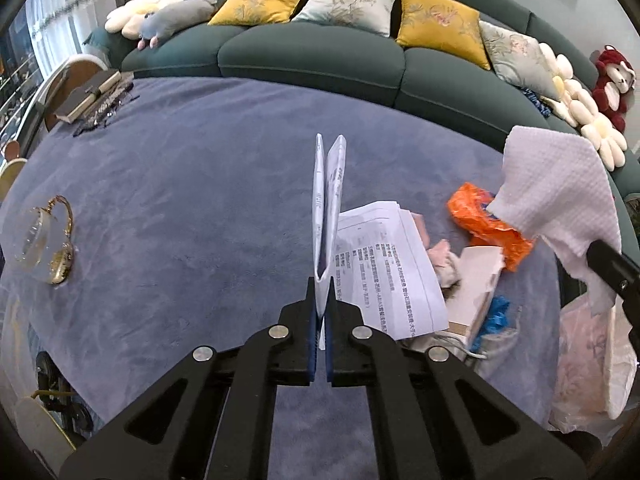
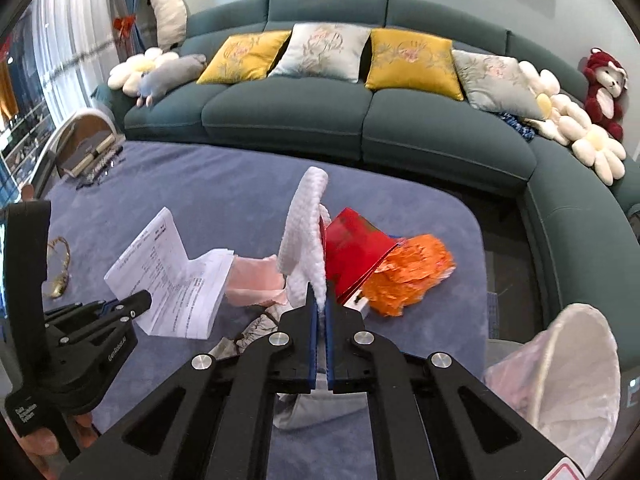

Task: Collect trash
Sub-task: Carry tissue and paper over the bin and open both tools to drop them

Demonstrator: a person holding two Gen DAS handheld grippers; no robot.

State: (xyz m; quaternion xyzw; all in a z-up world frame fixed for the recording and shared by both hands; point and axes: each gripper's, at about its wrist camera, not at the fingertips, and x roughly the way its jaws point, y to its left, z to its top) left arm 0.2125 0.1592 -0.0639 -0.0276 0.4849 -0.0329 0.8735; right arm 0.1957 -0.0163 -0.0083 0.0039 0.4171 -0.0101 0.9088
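Left gripper (image 1: 320,292), jaws closed on a folded printed sheet (image 1: 329,204) held upright above the blue-covered surface (image 1: 180,208). Right gripper (image 2: 319,300), jaws clamped on a white paper towel (image 2: 304,232). Beyond the towel lie a red wrapper (image 2: 352,252) and orange wrapper (image 2: 412,276); right of it, a lined bin (image 2: 560,380).

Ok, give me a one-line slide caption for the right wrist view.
Right tool shut on white paper towel above table litter, lined bin at right.
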